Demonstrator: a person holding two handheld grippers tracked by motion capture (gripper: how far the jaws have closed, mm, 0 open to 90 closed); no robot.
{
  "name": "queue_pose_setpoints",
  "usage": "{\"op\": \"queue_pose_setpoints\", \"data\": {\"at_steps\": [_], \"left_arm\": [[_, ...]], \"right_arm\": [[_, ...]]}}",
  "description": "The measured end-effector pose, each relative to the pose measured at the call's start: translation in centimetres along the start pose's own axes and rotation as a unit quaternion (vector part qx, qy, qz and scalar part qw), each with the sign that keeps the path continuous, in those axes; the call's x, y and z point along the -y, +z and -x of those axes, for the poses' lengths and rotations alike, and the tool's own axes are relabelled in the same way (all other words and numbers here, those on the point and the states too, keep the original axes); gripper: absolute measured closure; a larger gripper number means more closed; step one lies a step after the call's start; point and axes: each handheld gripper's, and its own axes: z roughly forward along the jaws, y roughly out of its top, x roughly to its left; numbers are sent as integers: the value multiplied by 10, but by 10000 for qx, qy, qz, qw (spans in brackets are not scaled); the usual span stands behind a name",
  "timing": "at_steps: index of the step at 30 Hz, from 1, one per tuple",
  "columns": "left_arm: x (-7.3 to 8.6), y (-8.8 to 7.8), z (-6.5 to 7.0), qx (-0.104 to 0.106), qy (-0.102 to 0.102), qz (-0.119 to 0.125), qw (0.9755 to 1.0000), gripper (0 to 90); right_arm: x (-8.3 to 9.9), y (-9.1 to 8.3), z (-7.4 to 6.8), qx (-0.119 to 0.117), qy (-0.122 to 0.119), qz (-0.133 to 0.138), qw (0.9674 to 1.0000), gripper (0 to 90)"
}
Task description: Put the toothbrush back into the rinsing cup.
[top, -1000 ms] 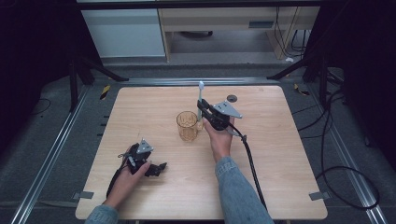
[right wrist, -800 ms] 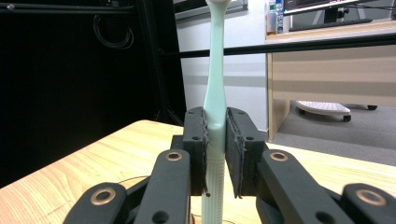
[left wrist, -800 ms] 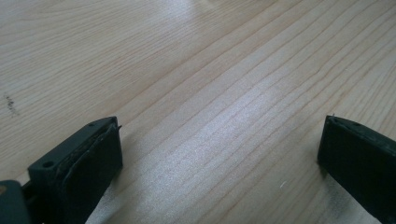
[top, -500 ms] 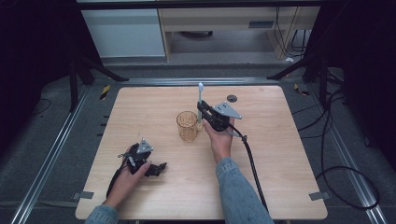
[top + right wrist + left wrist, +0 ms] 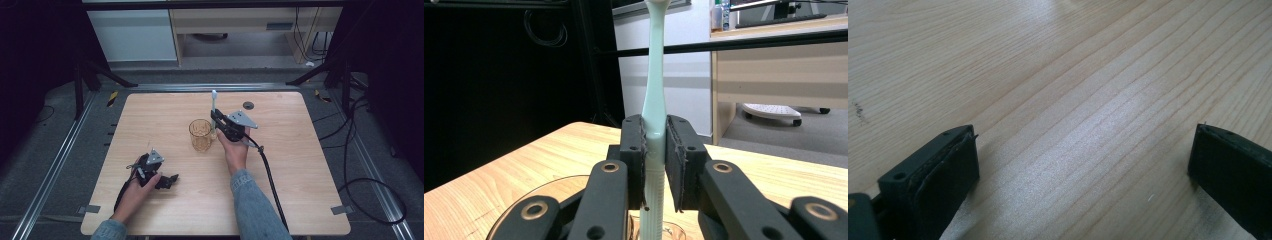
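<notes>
Nothing shifted since the earlier frames: worktop (image 5: pixel 300 165) layout unchanged, both hands parked as before. Amber glass cup (image 5: pixel 201 135) upright mid-worktop; right gripper (image 5: pixel 216 118) just beside it, fingers (image 5: pixel 676 160) pinching the pale green toothbrush (image 5: pixel 655 100) by its handle, brush vertical with its lower end over or inside the cup mouth, exact depth not readable. Left gripper (image 5: pixel 170 181) resting low near the front edge, fingers (image 5: pixel 943 170) spread and empty; placement judged nearly done, release and withdrawal left.

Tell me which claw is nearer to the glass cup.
Right. The right claw grips a toothbrush right beside the cup; the left claw rests open on the table, well toward the near-left.
</notes>
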Motion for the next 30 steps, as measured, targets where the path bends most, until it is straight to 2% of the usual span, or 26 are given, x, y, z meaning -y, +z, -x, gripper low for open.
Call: {"op": "queue_pose_setpoints", "data": {"at_steps": [30], "left_arm": [[0,0,0,-2,2,-4,10000,0]], "right_arm": [[14,-2,2,14,92,-48,9999,788]]}}
